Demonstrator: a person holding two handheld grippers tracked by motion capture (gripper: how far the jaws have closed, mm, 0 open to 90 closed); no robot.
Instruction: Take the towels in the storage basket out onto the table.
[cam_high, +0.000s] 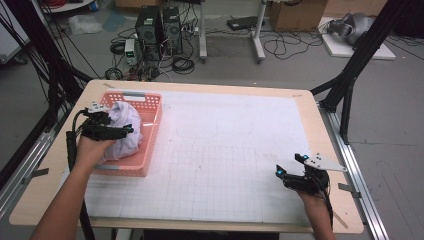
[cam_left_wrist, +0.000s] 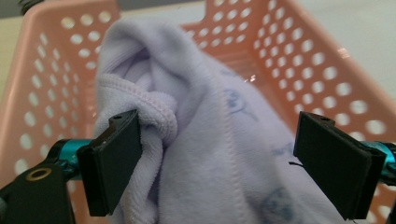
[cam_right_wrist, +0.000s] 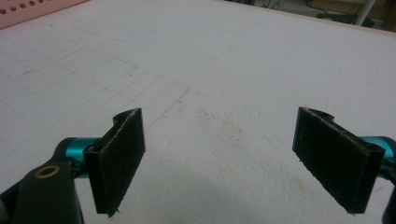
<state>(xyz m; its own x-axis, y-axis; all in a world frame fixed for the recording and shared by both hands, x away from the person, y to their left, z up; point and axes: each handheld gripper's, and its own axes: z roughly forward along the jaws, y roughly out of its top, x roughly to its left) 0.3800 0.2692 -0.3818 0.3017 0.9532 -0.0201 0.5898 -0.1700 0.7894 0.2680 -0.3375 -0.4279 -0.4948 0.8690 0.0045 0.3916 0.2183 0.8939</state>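
The high view shows the whole bench (cam_high: 310, 107). The left hand-held gripper (cam_high: 127, 130) is over a pink basket (cam_high: 150, 137) at the bench's left side, and the right hand-held gripper (cam_high: 287, 167) is near the front right corner, well apart from it. A pale lilac cloth (cam_high: 125, 125) lies bunched inside the basket, and the left hand-held gripper sits right at it.

The left gripper view gives what the high view cannot. The left hand-held gripper (cam_left_wrist: 217, 163) is wide open, with the cloth (cam_left_wrist: 210, 140) heaped up between its jaws. The left jaw touches a rolled, stitched hem of the cloth; the right jaw stands beside the fabric, and contact there cannot be told. The perforated walls of the basket (cam_left_wrist: 299, 60) rise close behind and on both sides of the cloth, leaving little room beyond the jaws.

The right gripper view shows the right hand-held gripper (cam_right_wrist: 217, 158) open as well, holding nothing, low over the white gridded mat (cam_right_wrist: 233, 70) that covers the bench. Ahead of its jaws the mat runs bare. A corner of the basket (cam_right_wrist: 28, 11) sits far off to the upper left, and the bench's wooden edge (cam_right_wrist: 355, 25) runs along the far top right. In the high view, the mat between basket and right hand-held gripper is open.
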